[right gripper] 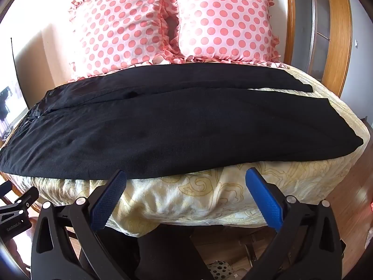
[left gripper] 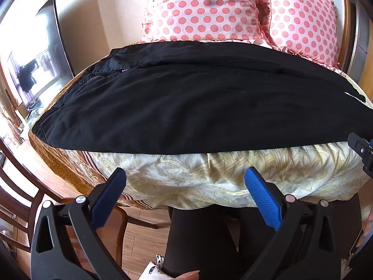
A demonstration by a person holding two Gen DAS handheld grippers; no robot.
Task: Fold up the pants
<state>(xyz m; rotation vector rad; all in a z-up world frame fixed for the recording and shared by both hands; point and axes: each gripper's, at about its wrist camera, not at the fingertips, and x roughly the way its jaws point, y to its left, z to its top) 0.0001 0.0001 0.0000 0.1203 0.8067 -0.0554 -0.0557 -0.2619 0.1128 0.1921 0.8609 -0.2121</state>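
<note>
1. Blue-padded fingers of the left gripper (left gripper: pixel 185 179) stand nearest its lens, spread wide with nothing between them, aimed down over the bed's near edge.
2. Likewise the right gripper (right gripper: pixel 185 180) stands fully open and empty; its left pad (right gripper: pixel 109 198) overlaps the cloth's hem in the picture, though whether it touches I cannot tell.
3. Black pants (right gripper: pixel 163 121) lie flat across the bed (right gripper: pixel 198 193), waistband toward nine o'clock and leg ends toward three o'clock, the two legs side by side, not yet laid one over the other.
4. That spread-out lay likely serves the fold: the near leg's long edge runs just past both grippers, within reach of each.
5. Two pink dotted pillows (right gripper: pixel 167 23) sit at twelve o'clock, touching the far leg's edge or just beside it.
6. Judging from this, no fold has begun; both hands seem poised to pinch the near edge and carry it toward twelve o'clock.
7. Loose cloth could sag between two grips.
</note>
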